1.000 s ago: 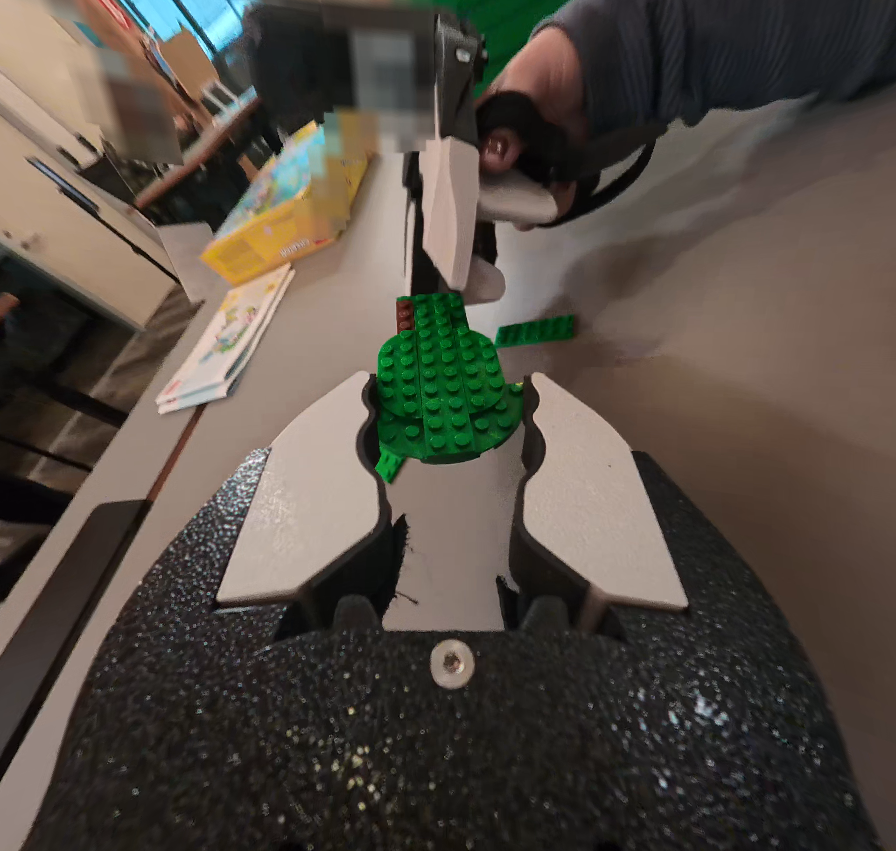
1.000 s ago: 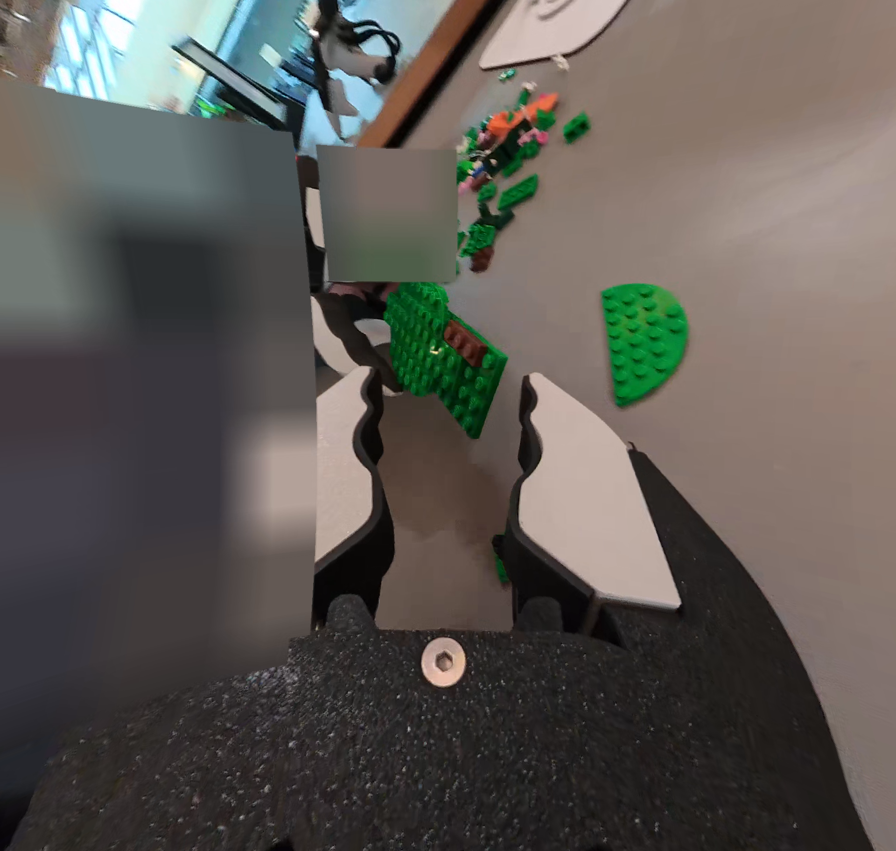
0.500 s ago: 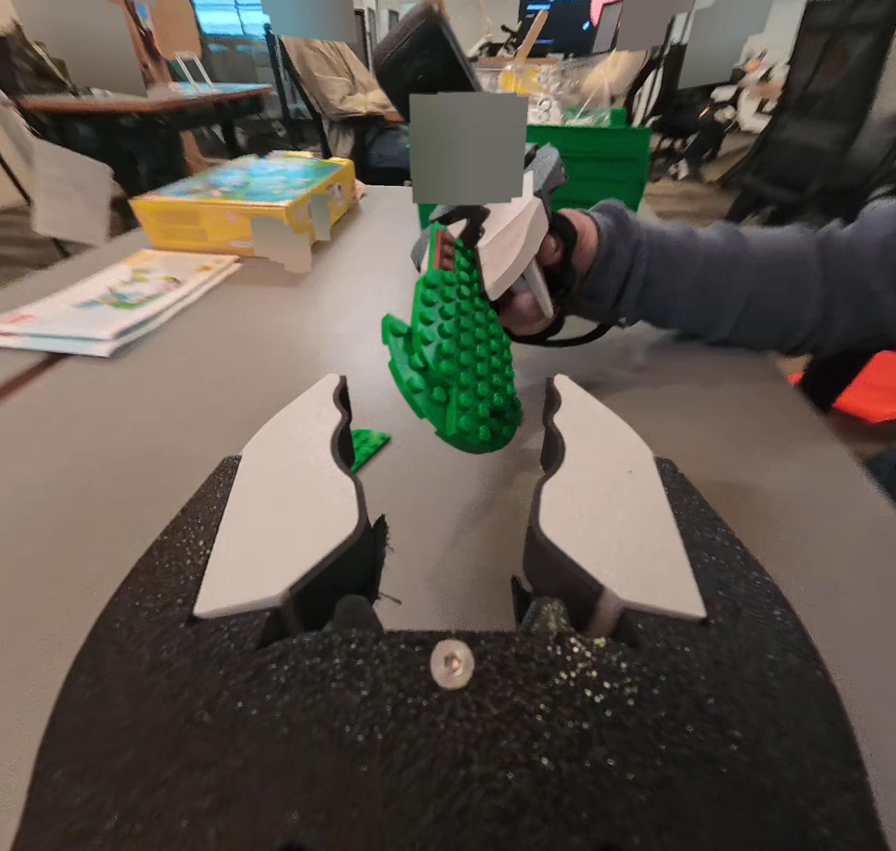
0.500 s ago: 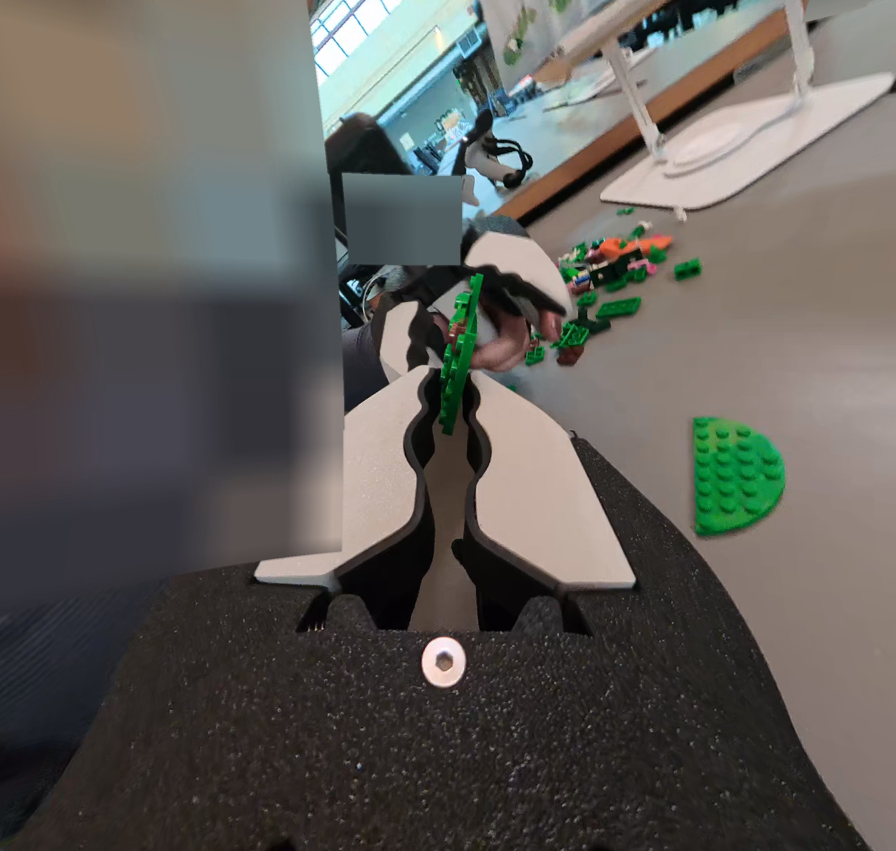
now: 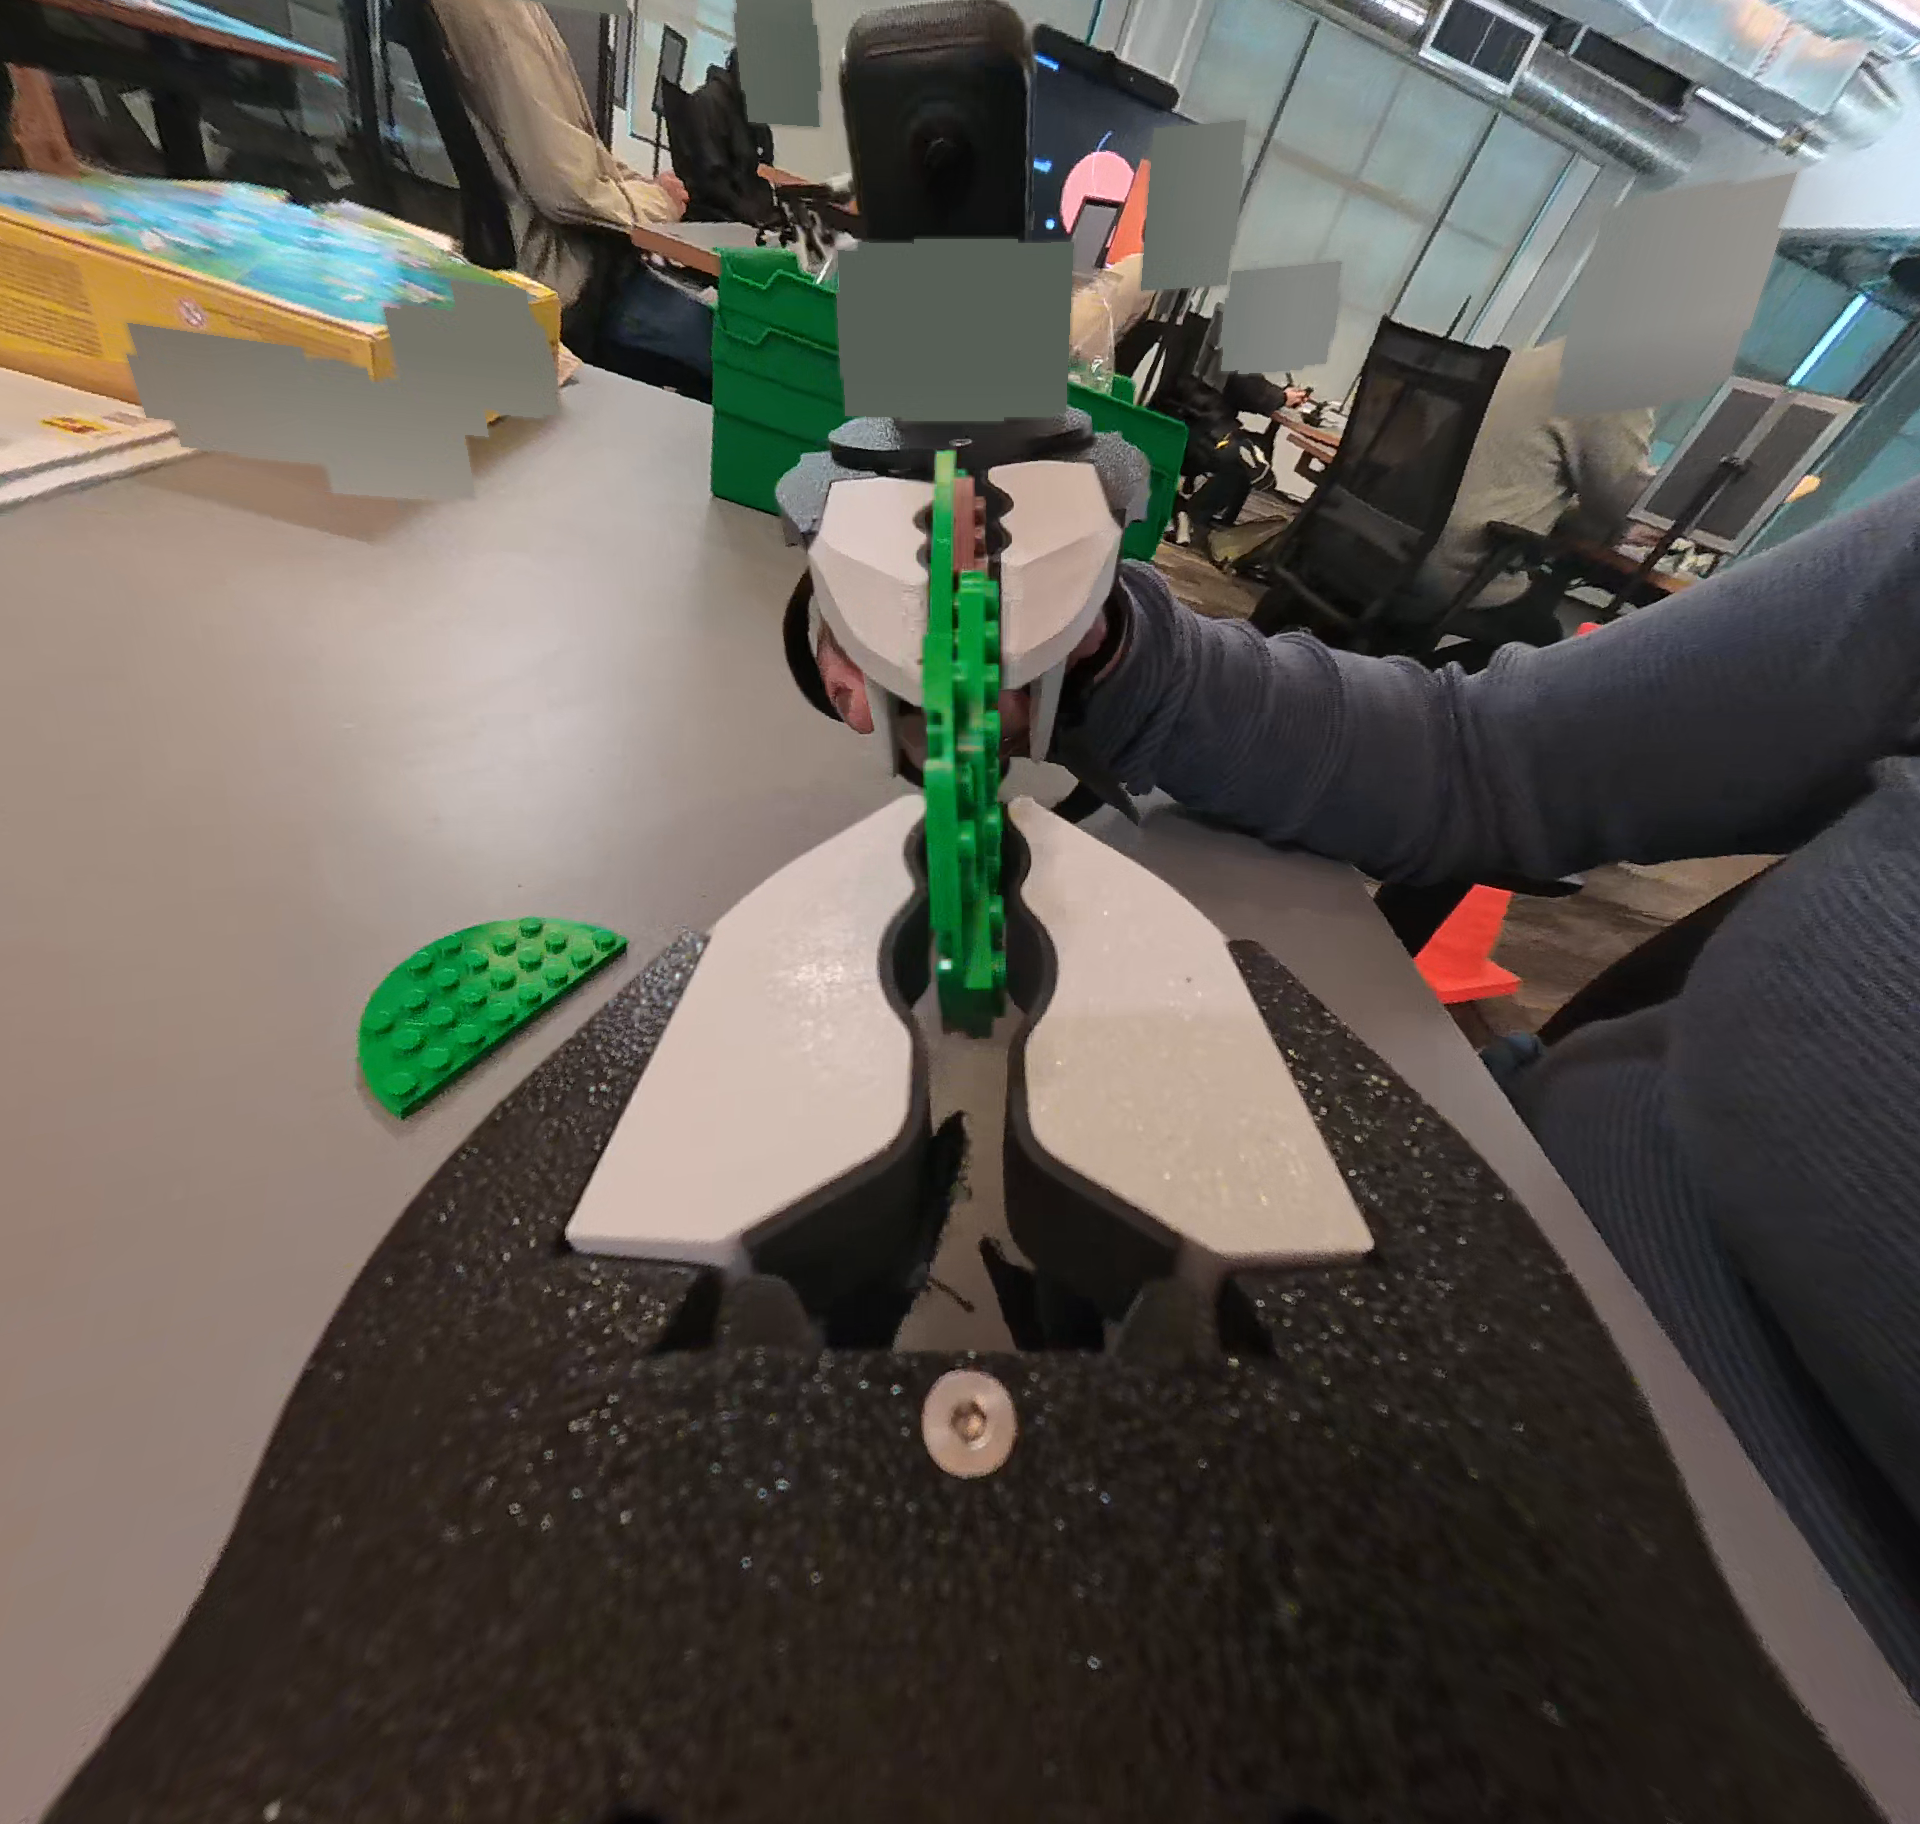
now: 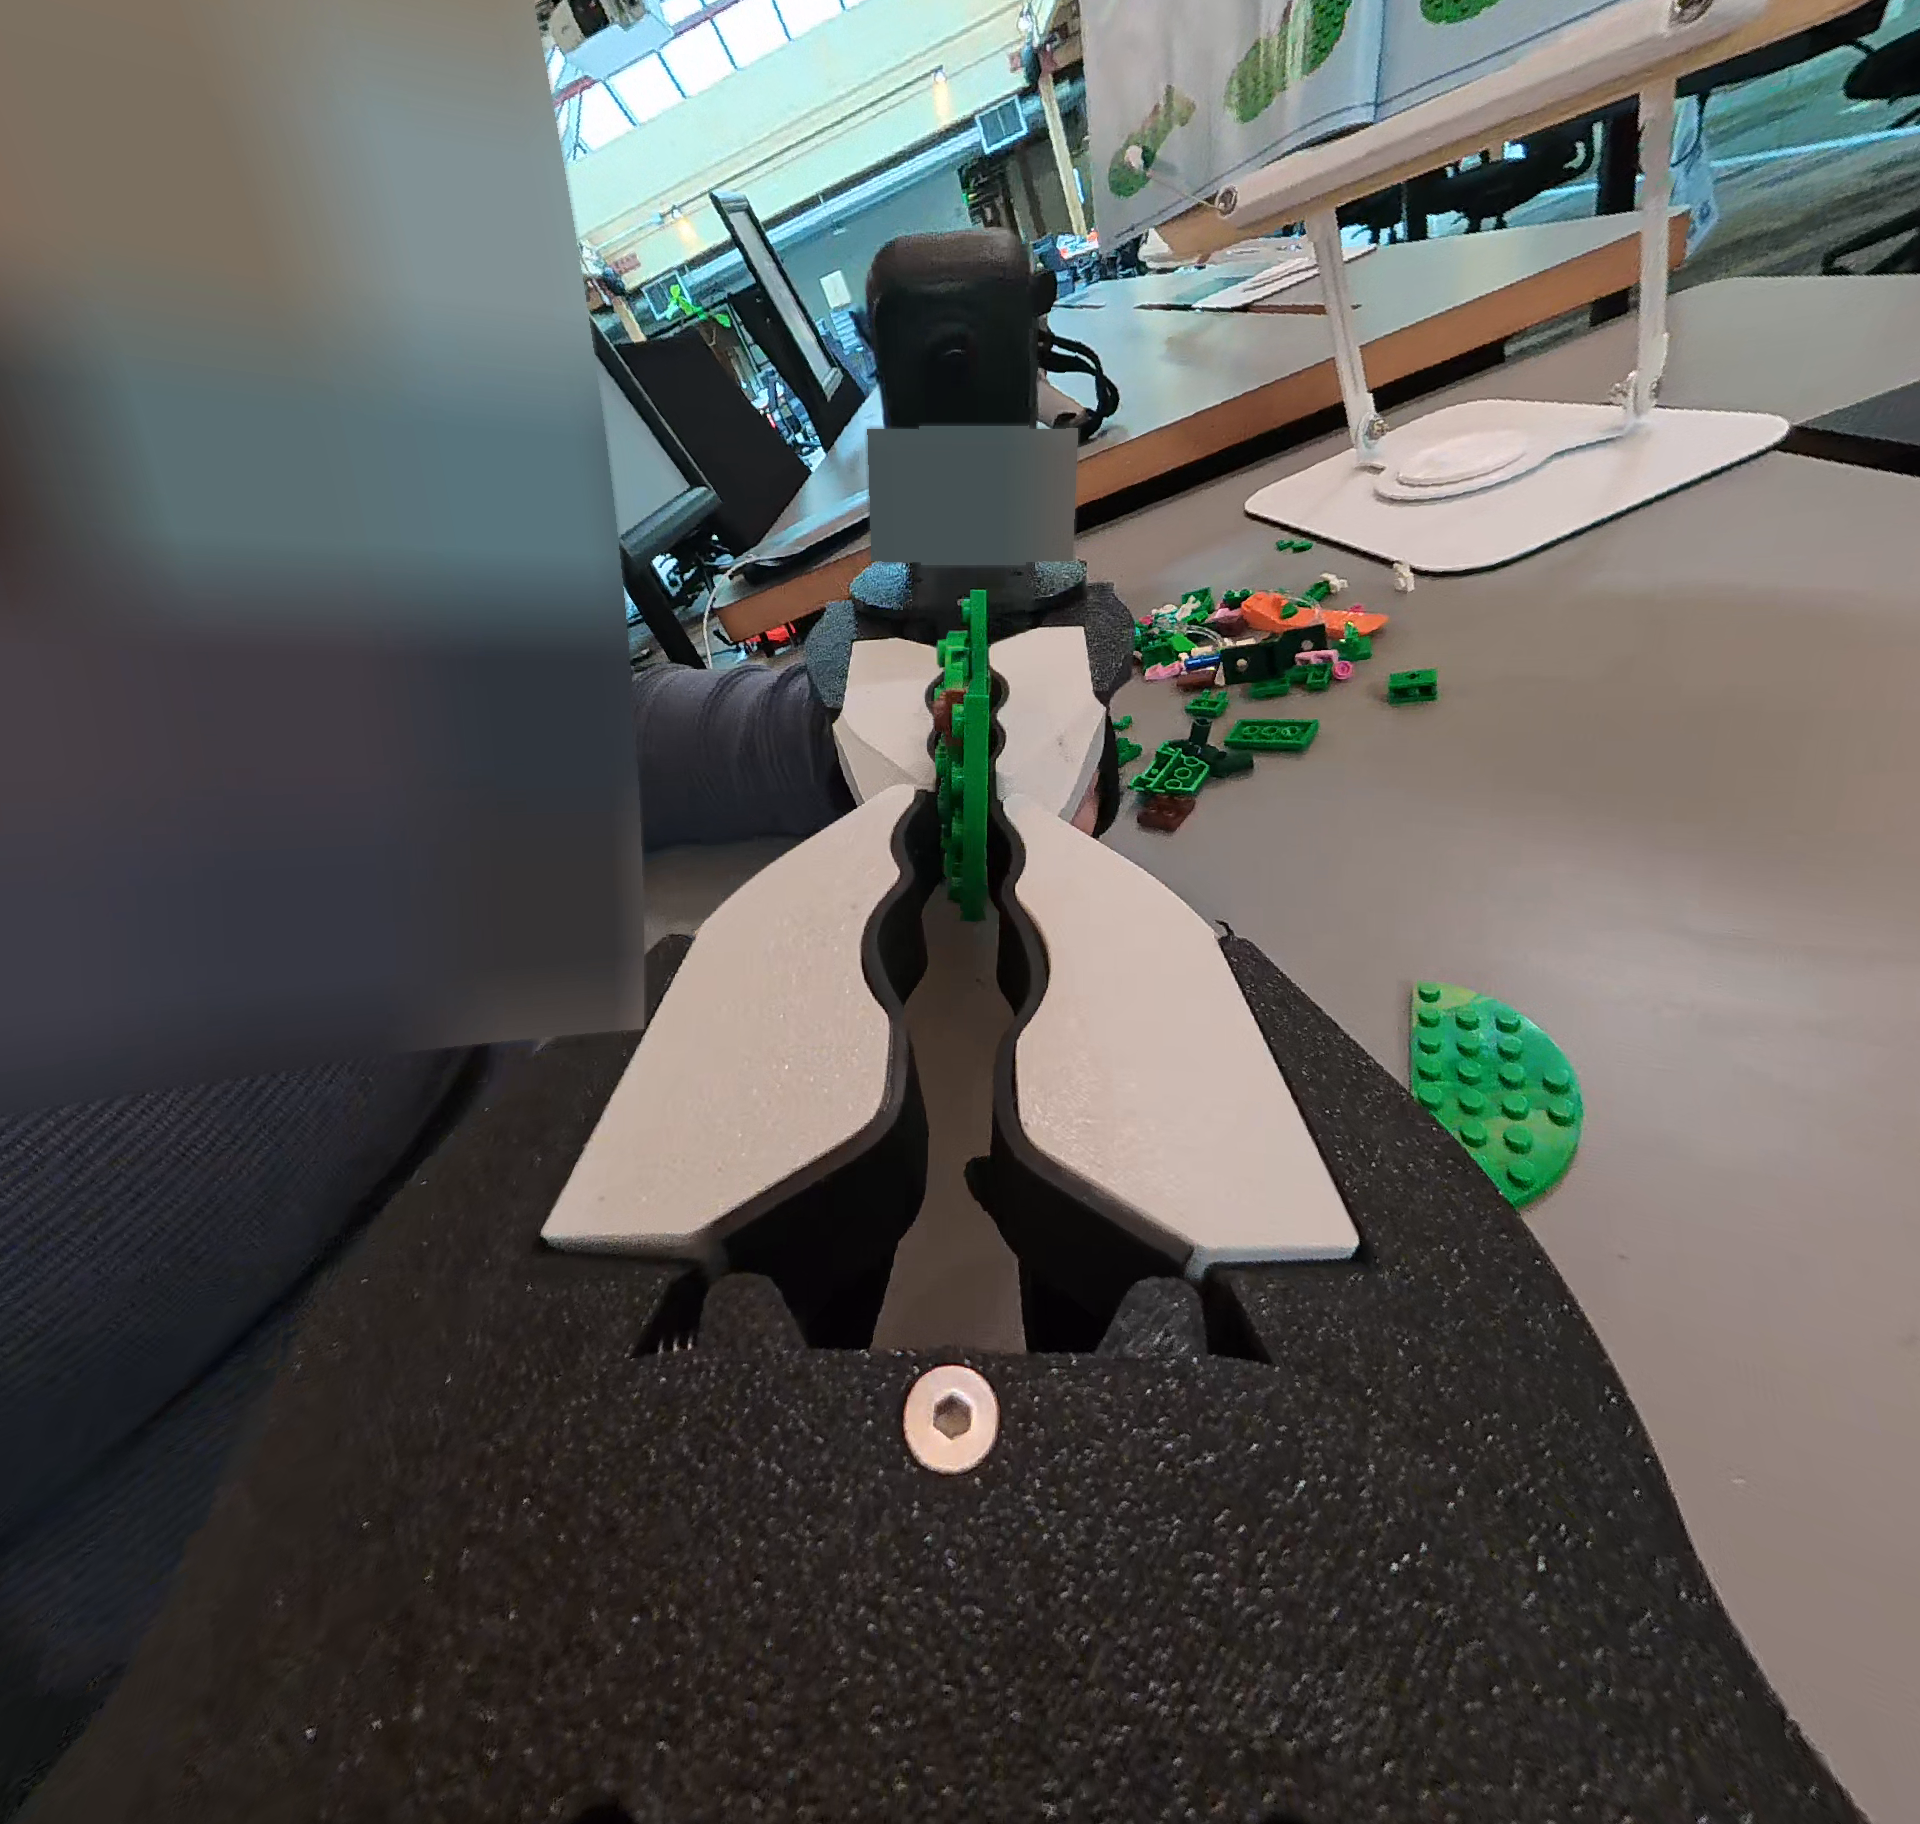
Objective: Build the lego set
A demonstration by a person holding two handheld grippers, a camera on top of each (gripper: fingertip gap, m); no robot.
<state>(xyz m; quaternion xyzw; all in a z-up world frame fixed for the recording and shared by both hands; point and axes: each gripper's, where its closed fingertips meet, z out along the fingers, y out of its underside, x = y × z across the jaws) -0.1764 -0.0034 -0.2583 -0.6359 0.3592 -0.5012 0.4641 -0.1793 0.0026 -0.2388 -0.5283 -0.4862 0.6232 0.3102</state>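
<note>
Your left gripper (image 5: 966,901) has closed onto the green plate assembly (image 5: 961,787) since half a second ago.

Both tongs now pinch it edge-on above the table (image 5: 312,735), your right gripper (image 6: 961,839) nearly shut on the opposite end. It's early days: a half-round plate (image 6: 1496,1088) and the pile of loose pieces (image 6: 1247,662) lie unattached.

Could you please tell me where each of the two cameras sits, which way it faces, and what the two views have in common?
Left wrist view: sits on the left gripper, looking across the table at the opposing right gripper; a dark sleeve shows.
Right wrist view: sits on the right gripper, facing back at the left gripper, with the loose brick pile beyond.
Shared: the green plate assembly, clamped edge-on by both, and the half-round green plate.
</note>
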